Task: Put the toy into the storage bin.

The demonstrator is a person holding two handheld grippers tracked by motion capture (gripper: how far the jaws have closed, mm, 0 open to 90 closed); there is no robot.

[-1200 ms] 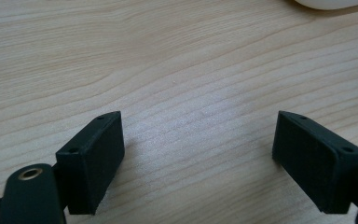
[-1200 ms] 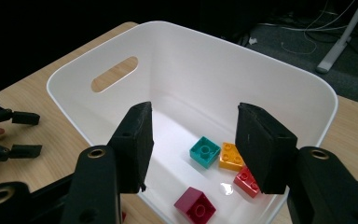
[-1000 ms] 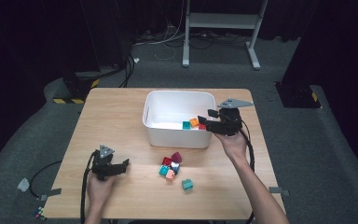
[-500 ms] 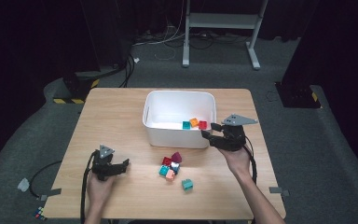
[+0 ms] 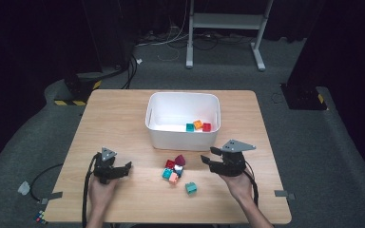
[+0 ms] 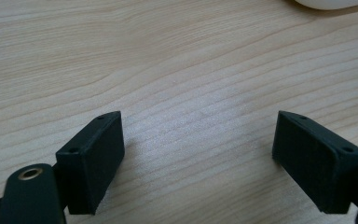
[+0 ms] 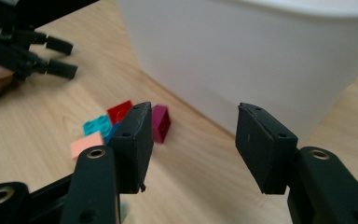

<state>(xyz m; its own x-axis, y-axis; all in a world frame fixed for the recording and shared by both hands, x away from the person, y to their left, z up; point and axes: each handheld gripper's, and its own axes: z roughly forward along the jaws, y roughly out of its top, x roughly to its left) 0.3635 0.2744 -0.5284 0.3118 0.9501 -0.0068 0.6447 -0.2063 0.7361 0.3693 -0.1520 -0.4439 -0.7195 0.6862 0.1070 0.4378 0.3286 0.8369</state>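
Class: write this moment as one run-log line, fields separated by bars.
right tool: open, empty, beside brick cluster | left tool: open, empty | white bin: three bricks inside | lone teal brick: on table

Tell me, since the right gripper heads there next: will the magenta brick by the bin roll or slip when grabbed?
The magenta brick looks boxy and flat-sided, so it probably won't roll. It seems like hard, smooth plastic, so it may skid on the table. It sits against the red brick, so a push would likely shift that too.
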